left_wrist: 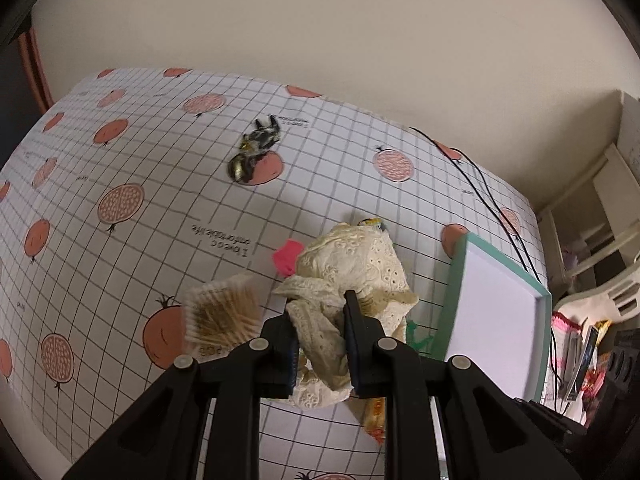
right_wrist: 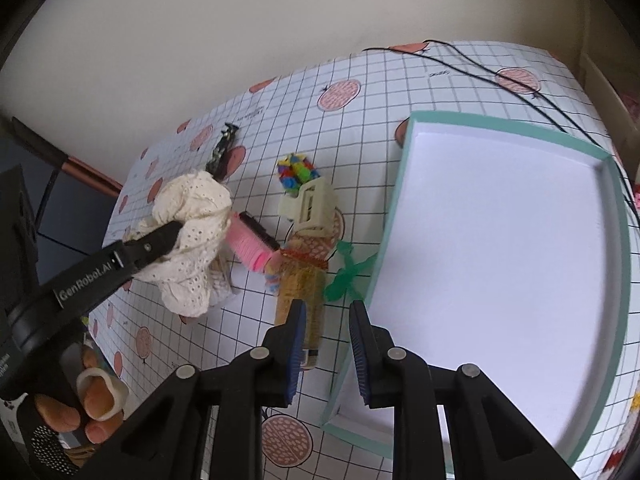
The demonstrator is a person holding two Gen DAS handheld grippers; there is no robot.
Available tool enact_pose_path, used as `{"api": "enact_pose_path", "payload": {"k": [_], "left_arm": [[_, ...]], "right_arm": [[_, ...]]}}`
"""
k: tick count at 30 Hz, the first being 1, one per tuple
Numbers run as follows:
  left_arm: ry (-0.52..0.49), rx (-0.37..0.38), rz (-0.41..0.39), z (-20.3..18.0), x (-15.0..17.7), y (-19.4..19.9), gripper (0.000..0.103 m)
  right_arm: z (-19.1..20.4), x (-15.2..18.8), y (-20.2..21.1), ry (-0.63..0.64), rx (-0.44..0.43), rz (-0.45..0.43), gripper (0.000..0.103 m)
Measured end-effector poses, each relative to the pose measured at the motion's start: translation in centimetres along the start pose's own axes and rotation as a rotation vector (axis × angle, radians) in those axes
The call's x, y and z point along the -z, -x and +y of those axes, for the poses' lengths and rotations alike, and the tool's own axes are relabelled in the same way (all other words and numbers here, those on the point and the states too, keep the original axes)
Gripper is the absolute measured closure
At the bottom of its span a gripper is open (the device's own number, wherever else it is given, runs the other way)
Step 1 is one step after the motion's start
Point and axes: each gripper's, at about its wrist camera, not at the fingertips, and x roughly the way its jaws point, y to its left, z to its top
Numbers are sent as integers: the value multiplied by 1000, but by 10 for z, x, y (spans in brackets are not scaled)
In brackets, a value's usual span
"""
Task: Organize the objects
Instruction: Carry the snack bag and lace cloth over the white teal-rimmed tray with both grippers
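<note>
Two grippers over a table with a white grid cloth [left_wrist: 132, 152] printed with pink fruit, set against a plain cream wall [left_wrist: 320, 20]. Left gripper [left_wrist: 320, 312] clamped on a cream lace cloth [left_wrist: 352, 264], lifted above the table. Right gripper [right_wrist: 327, 328] parted, holding nothing, over the near-left rim of a teal-edged tray [right_wrist: 500, 240], white inside. Black cables [right_wrist: 520, 92] cross the far right corner. Pink comb [right_wrist: 252, 248], cream clip [right_wrist: 310, 210], yellow packet [right_wrist: 300, 304] lie left of the tray.
</note>
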Motion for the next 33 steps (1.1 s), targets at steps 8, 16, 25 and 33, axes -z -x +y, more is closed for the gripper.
{"api": "enact_pose_path", "payload": {"k": [8, 16, 25, 33], "left_arm": [[42, 5, 12, 19, -1, -5, 82], [83, 12, 21, 34, -4, -10, 82], [81, 17, 45, 39, -2, -21, 82], [87, 10, 58, 44, -1, -27, 82]], "right_arm": [[22, 4, -21, 46, 15, 39, 61], [40, 11, -50, 96, 50, 102, 53], [43, 14, -74, 101, 105, 140, 53], [36, 13, -81, 84, 107, 156, 66]]}}
